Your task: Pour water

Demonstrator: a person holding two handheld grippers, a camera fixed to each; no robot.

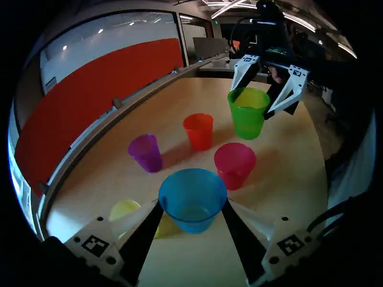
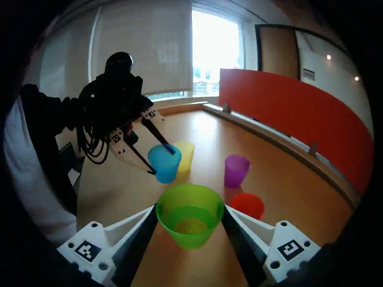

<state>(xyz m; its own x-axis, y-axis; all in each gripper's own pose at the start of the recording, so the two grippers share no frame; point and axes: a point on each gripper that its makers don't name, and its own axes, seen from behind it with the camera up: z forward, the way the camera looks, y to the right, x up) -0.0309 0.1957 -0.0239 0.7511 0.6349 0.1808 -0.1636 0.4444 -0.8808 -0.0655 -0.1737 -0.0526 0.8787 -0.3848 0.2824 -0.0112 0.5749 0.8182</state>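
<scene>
Left gripper (image 1: 193, 203) clasping blue cup (image 1: 193, 213), right gripper (image 2: 190, 208) clasping green cup (image 2: 190, 224), four other cups (image 1: 198, 130) on table (image 1: 287, 162)

It looks like an office: a long wooden table (image 1: 287, 162), a red divider wall (image 1: 95, 95), strip lights (image 1: 229, 6), a big window (image 2: 215, 48).

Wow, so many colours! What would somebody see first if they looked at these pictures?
The bright cups: the left gripper grips a blue cup, and the right gripper grips a green cup. On the wooden table stand an orange cup, a purple cup, a pink cup and a yellow cup, beside a long red panel.
</scene>
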